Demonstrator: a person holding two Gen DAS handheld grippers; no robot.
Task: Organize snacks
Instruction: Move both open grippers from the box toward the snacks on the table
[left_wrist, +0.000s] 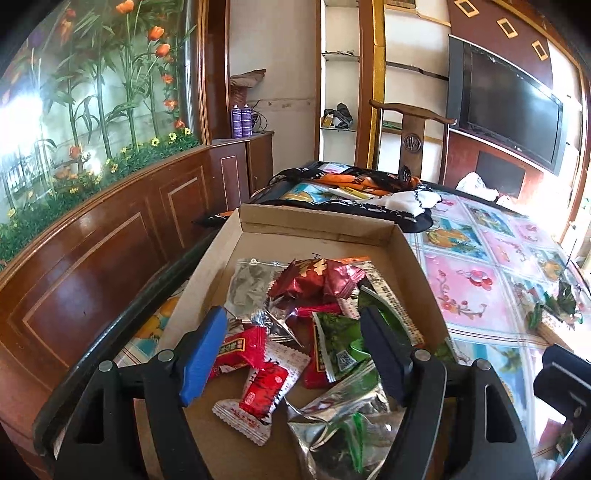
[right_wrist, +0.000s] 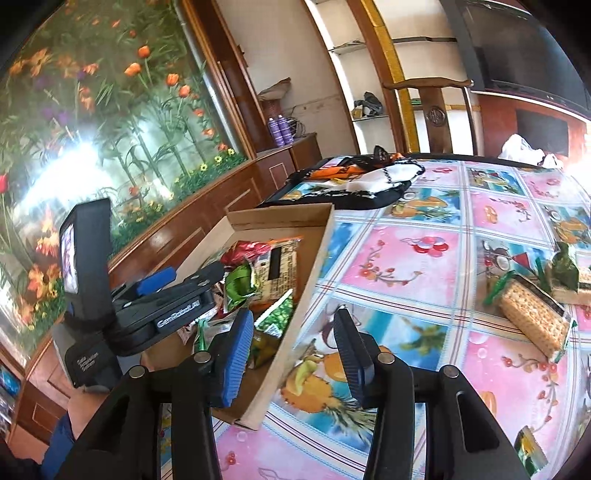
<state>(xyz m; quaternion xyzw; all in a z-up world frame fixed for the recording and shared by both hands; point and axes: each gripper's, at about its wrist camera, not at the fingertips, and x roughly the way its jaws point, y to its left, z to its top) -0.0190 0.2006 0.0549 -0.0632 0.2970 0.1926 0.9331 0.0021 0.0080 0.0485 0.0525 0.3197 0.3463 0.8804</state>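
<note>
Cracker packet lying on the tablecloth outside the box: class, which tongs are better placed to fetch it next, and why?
Probably the right tongs: open, empty, over the tablecloth near the cracker packet. The left tongs hover over the cardboard box.

Floral tablecloth (right_wrist: 413, 258) covers the table. Dark scarf (left_wrist: 332, 192) bunched at far end, wooden chair (left_wrist: 412, 136) behind. TV (left_wrist: 513, 114) on wall, two purple bottles (left_wrist: 241, 121) on cabinet

Matt cardboard box (left_wrist: 413, 258), foil snacks (left_wrist: 314, 280)
</note>
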